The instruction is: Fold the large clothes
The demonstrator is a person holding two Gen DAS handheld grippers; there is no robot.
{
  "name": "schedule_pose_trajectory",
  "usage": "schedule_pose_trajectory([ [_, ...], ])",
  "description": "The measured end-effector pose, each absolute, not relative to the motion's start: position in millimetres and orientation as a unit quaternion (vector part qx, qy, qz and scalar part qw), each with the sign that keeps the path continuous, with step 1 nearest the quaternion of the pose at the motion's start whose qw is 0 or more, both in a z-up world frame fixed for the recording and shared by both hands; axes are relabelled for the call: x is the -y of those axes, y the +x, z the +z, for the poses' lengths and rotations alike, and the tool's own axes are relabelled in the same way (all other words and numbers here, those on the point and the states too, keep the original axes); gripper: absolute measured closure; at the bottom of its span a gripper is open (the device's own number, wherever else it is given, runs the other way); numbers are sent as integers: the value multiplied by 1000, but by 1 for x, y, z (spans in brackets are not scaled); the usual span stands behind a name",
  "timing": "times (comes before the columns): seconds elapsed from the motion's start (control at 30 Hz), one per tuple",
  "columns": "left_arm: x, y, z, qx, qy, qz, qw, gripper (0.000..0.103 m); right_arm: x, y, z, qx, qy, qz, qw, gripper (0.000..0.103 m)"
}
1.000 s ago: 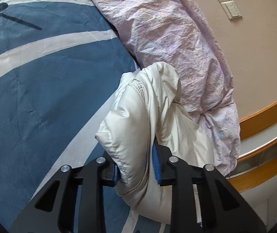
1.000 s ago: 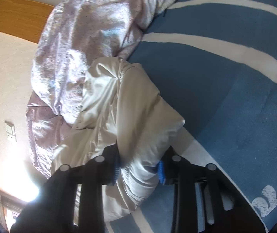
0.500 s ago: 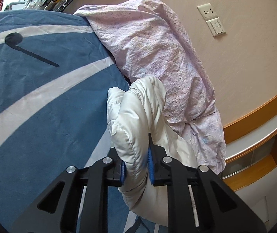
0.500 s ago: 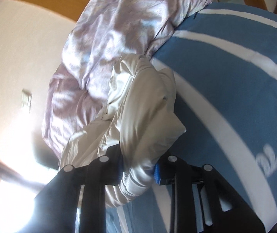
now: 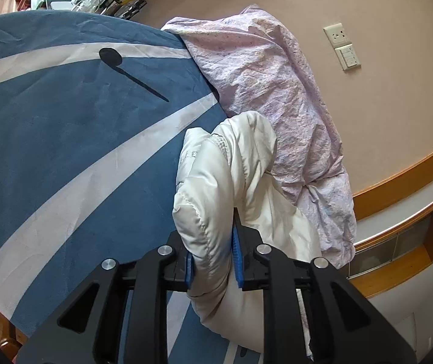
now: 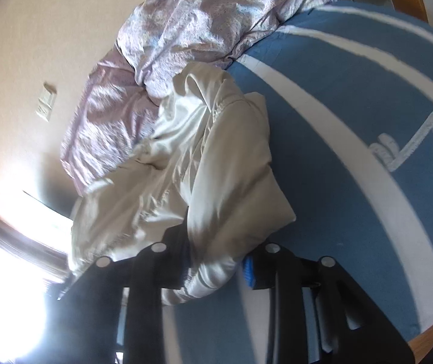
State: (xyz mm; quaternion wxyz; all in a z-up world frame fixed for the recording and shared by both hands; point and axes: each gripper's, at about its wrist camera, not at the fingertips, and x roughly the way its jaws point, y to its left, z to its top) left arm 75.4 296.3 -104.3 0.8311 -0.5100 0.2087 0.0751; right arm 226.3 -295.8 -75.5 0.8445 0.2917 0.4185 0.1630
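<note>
Pink quilt [image 5: 280, 97] against wall, touching white jacket [image 5: 216, 188].

— How many garments do you count?
— One white padded jacket [image 5: 216, 182], bunched up.
— And bedding?
— One blue bedspread [image 5: 64, 157] with white stripes, and one crumpled lilac quilt [image 5: 277, 91] beside the jacket.
— Tongs?
— Two: the left tongs [image 5: 212, 265] and the right tongs [image 6: 216, 270], one in each view.
— Anything on the wall?
— One socket plate [image 5: 337, 35] with one switch plate [image 5: 348, 57] just below it.
</note>
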Motion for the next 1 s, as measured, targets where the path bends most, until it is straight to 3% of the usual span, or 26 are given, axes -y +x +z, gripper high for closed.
schedule_pose_trajectory([
  [0.07,-295,77,-108,-216,-509,85,829,74,295,222,-73,-418,261,140,859,52],
  [0.1,-295,78,-109,-220,-505,93,830,66,295,219,-71,-414,251,130,865,41],
  [0.17,-294,78,-110,-224,-501,101,830,48,297,211,-62,-390,216,96,890,30],
  [0.2,-294,77,-111,-223,-499,106,831,38,299,206,-54,-371,199,77,904,30],
  [0.33,-291,77,-113,-223,-493,112,833,32,298,203,-34,-334,158,49,928,30],
  [0.43,-288,79,-114,-222,-489,117,836,31,277,207,-29,-330,128,74,932,31],
  [0.77,-271,94,-108,-227,-467,116,847,27,199,209,-37,-348,44,146,925,48],
  [1.0,-272,97,-108,-226,-468,120,846,27,143,194,-31,-329,-8,195,924,49],
])
